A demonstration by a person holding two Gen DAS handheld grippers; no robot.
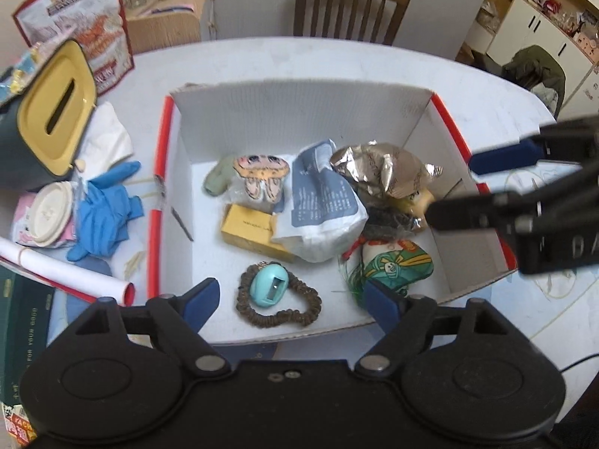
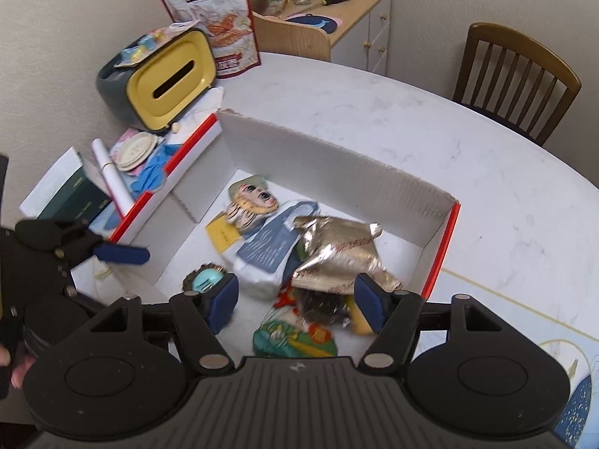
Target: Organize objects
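Observation:
A white cardboard box with red edges (image 1: 299,119) (image 2: 329,161) stands on the table and holds several objects: a teal sharpener (image 1: 268,289) on a brown scrunchie (image 1: 295,316), a yellow box (image 1: 249,230), a blue-white pouch (image 1: 322,205), a gold foil bag (image 1: 382,172) (image 2: 337,250), a cartoon-face pack (image 1: 262,179) (image 2: 254,202) and a green packet (image 1: 397,267) (image 2: 295,342). My left gripper (image 1: 292,305) is open and empty over the box's near edge. My right gripper (image 2: 295,299) is open and empty above the box's right side, over the green packet.
Left of the box lie blue gloves (image 1: 106,209), a round white lid (image 1: 48,211), a rolled paper (image 1: 67,273) and a yellow-faced tissue holder (image 1: 56,108) (image 2: 172,82). A snack bag (image 2: 213,22) leans on the wall. A wooden chair (image 1: 348,7) stands behind the table.

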